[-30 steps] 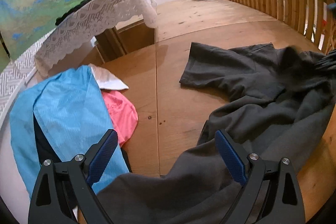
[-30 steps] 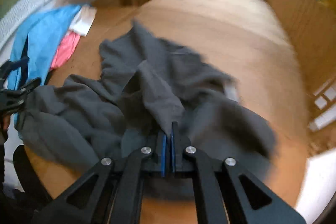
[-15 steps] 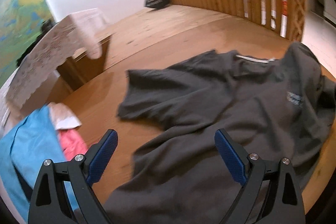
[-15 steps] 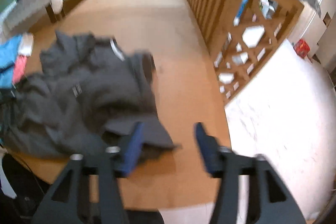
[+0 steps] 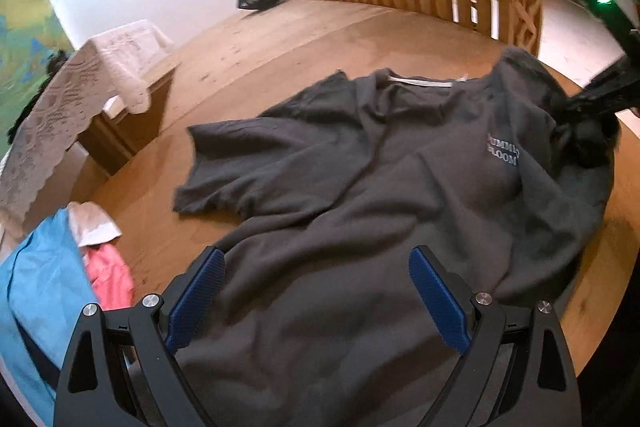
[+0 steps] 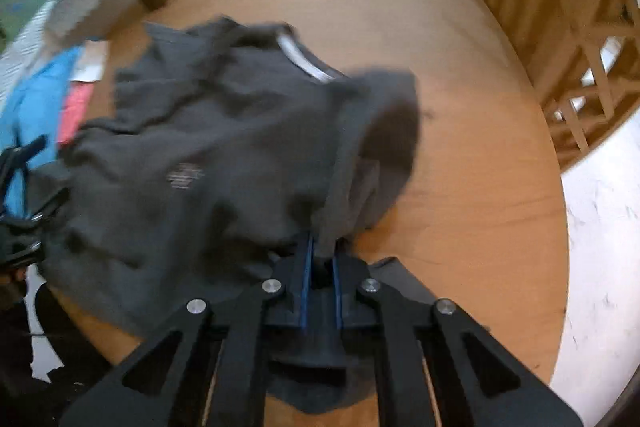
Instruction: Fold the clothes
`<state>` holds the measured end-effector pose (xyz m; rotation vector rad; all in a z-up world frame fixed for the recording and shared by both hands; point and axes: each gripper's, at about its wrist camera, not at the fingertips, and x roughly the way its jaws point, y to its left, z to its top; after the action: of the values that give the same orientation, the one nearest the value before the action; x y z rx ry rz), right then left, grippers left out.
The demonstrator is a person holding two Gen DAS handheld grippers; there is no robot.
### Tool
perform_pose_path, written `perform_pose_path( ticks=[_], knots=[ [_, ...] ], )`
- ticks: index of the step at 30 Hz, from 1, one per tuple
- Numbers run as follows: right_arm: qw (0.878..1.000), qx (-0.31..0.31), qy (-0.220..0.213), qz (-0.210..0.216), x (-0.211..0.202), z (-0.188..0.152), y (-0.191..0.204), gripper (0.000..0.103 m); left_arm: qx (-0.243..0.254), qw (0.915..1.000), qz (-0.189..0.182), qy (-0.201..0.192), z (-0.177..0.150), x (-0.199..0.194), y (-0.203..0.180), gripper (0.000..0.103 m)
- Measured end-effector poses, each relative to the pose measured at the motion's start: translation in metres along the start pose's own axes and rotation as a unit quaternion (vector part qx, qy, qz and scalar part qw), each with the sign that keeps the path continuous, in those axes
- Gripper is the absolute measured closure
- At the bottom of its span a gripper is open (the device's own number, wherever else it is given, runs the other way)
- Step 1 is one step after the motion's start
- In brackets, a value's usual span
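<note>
Evidently spreading was underway: the right claw pinched the grey T-shirt's sleeve, the left claw gaped above its hem; flattening seemingly came next.

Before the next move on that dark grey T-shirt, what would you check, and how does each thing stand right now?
1. Right gripper gripping cloth: ok, jaws shut on a bunched sleeve of the grey T-shirt.
2. Left gripper free: ok, jaws wide open above the hem.
3. Shirt lying flat: not ok, wrinkled, right side bunched.
4. Shirt front up: ok, chest print shows.
5. Shirt clear of the blue garment and pink garment: ok.
6. Shirt fully on the wooden table: cannot tell.
</note>
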<state>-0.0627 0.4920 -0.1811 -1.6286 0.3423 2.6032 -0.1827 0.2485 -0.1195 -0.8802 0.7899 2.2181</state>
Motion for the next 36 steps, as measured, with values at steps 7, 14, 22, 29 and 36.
perform_pose_path(
  ticks=[7, 14, 22, 29, 36],
  knots=[
    [0.987, -0.054, -0.067, 0.136, -0.043, 0.045, 0.106, 0.095, -0.063, 0.9951, 0.070, -0.028, -0.034, -0.044, 0.064, 0.009],
    [0.937, -0.145, -0.007, 0.318, 0.015, 0.110, 0.327, 0.080, -0.169, 0.9697, 0.174, -0.028, -0.104, -0.099, 0.151, 0.009],
    [0.944, -0.146, -0.020, 0.295, 0.006, 0.116, 0.306, 0.051, -0.201, 0.9569, 0.209, 0.011, -0.147, -0.118, 0.199, 0.009],
    [0.989, -0.087, -0.090, 0.081, 0.005, 0.137, 0.137, 0.048, -0.159, 0.9826, 0.096, 0.008, -0.088, -0.048, 0.186, 0.009],
    [0.990, -0.131, -0.051, 0.008, 0.067, 0.165, 0.091, 0.048, -0.139, 0.9847, 0.084, 0.063, -0.041, 0.047, 0.192, 0.009]
  ],
)
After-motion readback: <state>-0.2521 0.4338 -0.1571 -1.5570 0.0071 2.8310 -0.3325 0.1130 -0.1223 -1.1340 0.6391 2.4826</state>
